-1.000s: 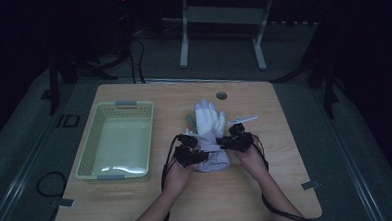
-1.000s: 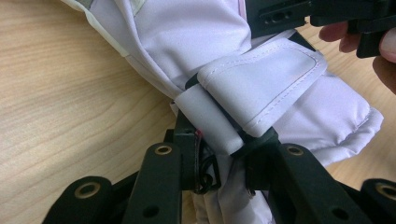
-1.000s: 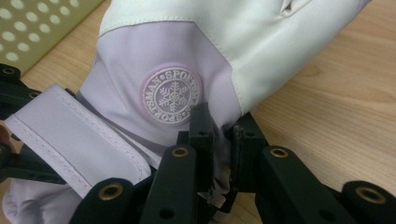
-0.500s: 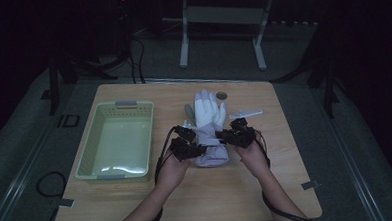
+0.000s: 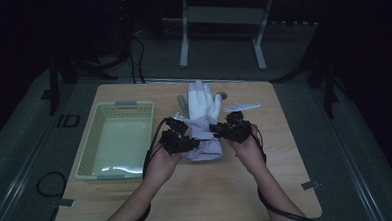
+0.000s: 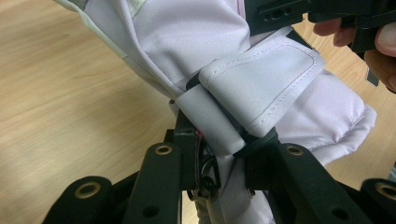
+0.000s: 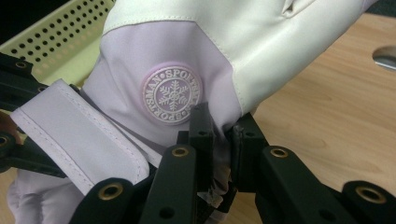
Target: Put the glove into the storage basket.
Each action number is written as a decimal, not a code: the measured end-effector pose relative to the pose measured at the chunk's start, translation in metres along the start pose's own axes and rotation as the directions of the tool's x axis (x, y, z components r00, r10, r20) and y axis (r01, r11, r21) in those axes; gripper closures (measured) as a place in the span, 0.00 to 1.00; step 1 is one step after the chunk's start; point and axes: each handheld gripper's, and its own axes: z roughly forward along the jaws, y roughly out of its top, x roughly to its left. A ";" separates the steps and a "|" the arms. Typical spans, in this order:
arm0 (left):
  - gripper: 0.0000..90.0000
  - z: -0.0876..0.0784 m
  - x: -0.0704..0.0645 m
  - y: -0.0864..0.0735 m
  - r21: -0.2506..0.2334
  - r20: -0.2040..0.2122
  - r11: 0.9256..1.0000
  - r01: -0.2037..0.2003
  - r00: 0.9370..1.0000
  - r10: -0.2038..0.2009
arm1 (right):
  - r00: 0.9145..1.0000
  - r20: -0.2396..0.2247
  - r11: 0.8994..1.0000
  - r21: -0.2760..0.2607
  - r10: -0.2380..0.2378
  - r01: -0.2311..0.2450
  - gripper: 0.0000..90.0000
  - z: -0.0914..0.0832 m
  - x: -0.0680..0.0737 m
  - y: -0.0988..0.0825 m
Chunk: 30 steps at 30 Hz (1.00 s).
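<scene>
High view: a pale lilac-and-white glove (image 5: 203, 121) lies at the middle of the wooden desk (image 5: 287, 186), fingers pointing away from the person, just right of a light green basket (image 5: 88, 150). The left tool (image 5: 185, 141) is clamped on the glove's wrist strap (image 6: 252, 88), as the left gripper view shows. The right tool (image 5: 220, 130) pinches the cuff fabric just beside the round snowflake badge (image 7: 172, 94). A hand holds each tool.
</scene>
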 end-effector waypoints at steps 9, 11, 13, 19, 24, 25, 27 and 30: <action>0.81 -0.027 0.012 0.001 0.004 -0.024 1.000 -0.009 1.000 0.009 | 1.000 -0.008 1.000 -0.013 -0.020 0.020 0.90 0.006 0.022 0.020; 0.81 -0.033 0.015 0.001 0.007 -0.030 1.000 -0.012 0.999 0.012 | 1.000 -0.014 1.000 -0.015 -0.024 0.023 0.90 0.008 0.027 0.024; 0.81 -0.040 0.019 0.001 0.007 -0.034 1.000 -0.011 0.999 0.011 | 0.999 -0.016 0.999 -0.019 -0.027 0.027 0.90 0.010 0.032 0.028; 0.81 -0.058 0.030 -0.002 0.006 -0.056 1.000 -0.010 0.998 0.010 | 0.999 -0.025 0.999 -0.025 -0.044 0.043 0.90 0.018 0.049 0.041; 0.81 -0.076 0.043 -0.009 0.007 -0.080 1.000 -0.008 0.997 0.008 | 0.998 -0.036 0.998 -0.027 -0.060 0.059 0.90 0.030 0.067 0.053; 0.81 -0.079 0.046 -0.010 0.008 -0.084 1.000 -0.009 0.996 0.010 | 0.997 -0.039 0.998 -0.027 -0.061 0.060 0.90 0.032 0.070 0.054; 0.81 -0.084 0.051 -0.013 0.014 -0.089 1.000 -0.010 0.996 0.011 | 0.997 -0.046 0.997 -0.026 -0.068 0.066 0.90 0.037 0.076 0.057; 0.80 -0.091 0.060 -0.018 0.019 -0.097 1.000 -0.006 0.995 0.008 | 0.996 -0.055 0.997 -0.020 -0.069 0.068 0.90 0.046 0.085 0.060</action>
